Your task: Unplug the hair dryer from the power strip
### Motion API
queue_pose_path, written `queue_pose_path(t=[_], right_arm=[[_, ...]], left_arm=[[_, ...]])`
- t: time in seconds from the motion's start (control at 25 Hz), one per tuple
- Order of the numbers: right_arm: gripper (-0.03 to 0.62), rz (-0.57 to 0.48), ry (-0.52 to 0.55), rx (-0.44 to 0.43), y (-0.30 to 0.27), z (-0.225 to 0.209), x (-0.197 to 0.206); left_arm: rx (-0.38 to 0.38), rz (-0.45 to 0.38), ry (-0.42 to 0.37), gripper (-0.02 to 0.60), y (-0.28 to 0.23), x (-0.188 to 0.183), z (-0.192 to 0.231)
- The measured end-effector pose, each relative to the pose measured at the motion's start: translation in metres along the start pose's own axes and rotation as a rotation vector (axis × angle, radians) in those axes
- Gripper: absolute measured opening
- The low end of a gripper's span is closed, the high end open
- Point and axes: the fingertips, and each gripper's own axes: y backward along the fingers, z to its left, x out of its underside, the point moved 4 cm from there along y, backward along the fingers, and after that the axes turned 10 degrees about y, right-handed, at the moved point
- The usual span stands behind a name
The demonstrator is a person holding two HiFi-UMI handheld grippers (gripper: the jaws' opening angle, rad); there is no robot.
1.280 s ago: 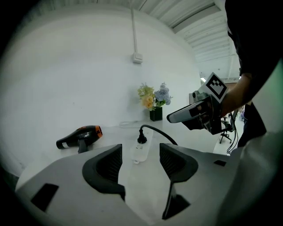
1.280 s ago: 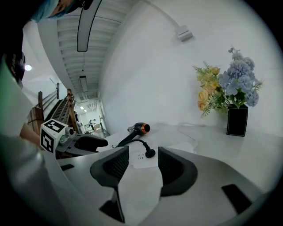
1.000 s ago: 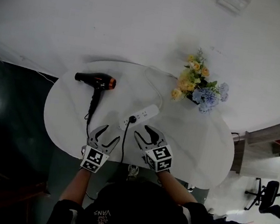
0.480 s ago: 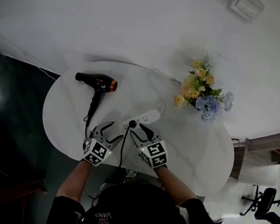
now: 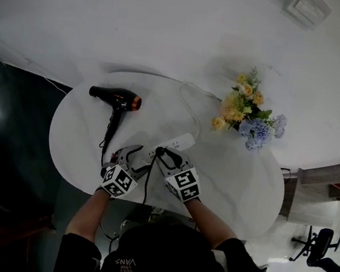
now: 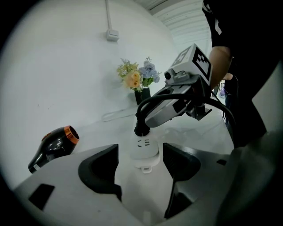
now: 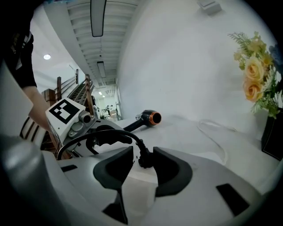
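The black hair dryer (image 5: 116, 98) with a copper ring lies at the table's left, and its black cord runs to a black plug (image 7: 144, 160) seated in the white power strip (image 5: 175, 144). My right gripper (image 7: 142, 154) straddles that plug. Its jaws are closing, with a thin gap still showing on the left side. My left gripper (image 6: 140, 152) has the strip's near end (image 6: 142, 149) between its jaws, which are opening and do not touch it. In the head view the left gripper (image 5: 135, 159) and right gripper (image 5: 166, 155) sit side by side at the strip.
A vase of yellow and blue flowers (image 5: 249, 115) stands at the back right of the white oval table (image 5: 233, 179). The strip's white cable (image 5: 186, 106) loops toward the wall. The hair dryer's cord (image 5: 148, 182) hangs over the table's front edge between my hands.
Both grippers have moved forward and down to the power strip. The right jaws have narrowed around the plug, and the left jaws now flank the strip's near end.
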Motion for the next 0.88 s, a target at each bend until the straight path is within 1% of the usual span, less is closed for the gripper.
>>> queue_pose_path(t=[0.12, 0.28, 0.4, 0.56, 0.64, 0.68, 0.88], right_arm=[[0.152, 0.006, 0.012, -0.010, -0.004, 0.000, 0.000], [0.152, 0.018, 0.027, -0.015, -0.009, 0.000, 0.004], [0.124, 0.016, 0.041, -0.007, -0.009, -0.003, 0.005], [0.114, 0.017, 0.088, -0.008, -0.010, -0.003, 0.004], [0.114, 0.018, 0.112, -0.005, -0.011, -0.002, 0.004], [0.114, 0.017, 0.118, -0.003, -0.012, -0.002, 0.004], [0.087, 0.017, 0.130, 0.006, -0.013, -0.004, 0.005]], left_arm=[[0.013, 0.015, -0.011, 0.316, -0.007, 0.000, 0.000], [0.033, 0.039, -0.028, 0.316, -0.014, 0.003, 0.001], [0.044, 0.054, -0.035, 0.314, -0.017, 0.004, 0.001], [0.059, 0.066, -0.056, 0.313, -0.020, 0.005, 0.000], [0.072, 0.073, -0.062, 0.302, -0.022, 0.005, -0.001], [0.079, 0.076, -0.064, 0.283, -0.023, 0.006, -0.002], [0.088, 0.076, -0.056, 0.278, -0.023, 0.006, -0.002]])
